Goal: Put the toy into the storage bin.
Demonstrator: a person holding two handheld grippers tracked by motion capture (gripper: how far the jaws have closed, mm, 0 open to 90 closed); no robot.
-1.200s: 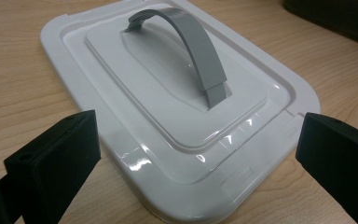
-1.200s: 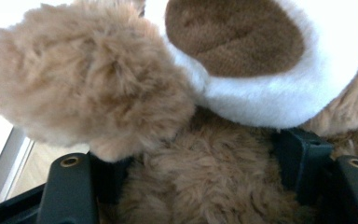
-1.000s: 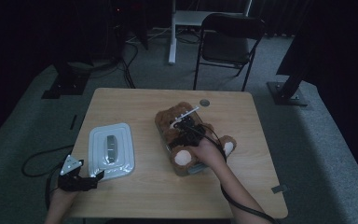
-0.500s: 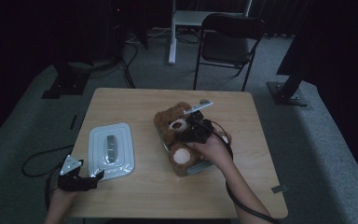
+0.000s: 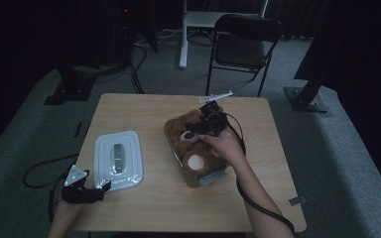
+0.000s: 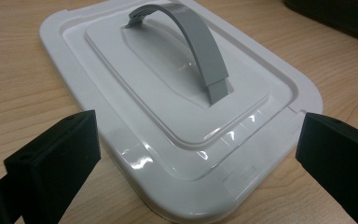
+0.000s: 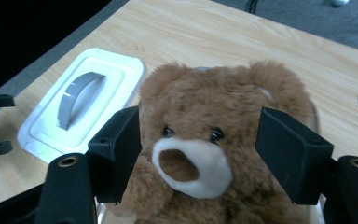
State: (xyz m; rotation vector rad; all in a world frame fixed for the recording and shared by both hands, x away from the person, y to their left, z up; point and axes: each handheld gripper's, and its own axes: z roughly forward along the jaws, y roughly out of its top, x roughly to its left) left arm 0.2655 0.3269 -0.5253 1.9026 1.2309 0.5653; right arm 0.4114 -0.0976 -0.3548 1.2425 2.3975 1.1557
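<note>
High view: desk (image 5: 144,106) carries a white lid (image 5: 118,159) at left and a brown bear (image 5: 191,148) lying in a clear box (image 5: 213,176) at centre. Left tongs (image 5: 101,187) rest at the near left edge, just beside the lid. Right tongs (image 5: 191,135) hover over the bear's head.

Left gripper view: jaws stand wide open, empty, flanking the lid's near corner; grey handle (image 6: 198,49) arches upward.

Right gripper view: jaws stand open either side of the bear's face, gripping nothing; lid beyond at left.

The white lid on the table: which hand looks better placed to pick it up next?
Probably the left. The left gripper sits at the white lid's near edge, jaws open towards it. The right gripper hangs over the teddy bear, farther away.
</note>
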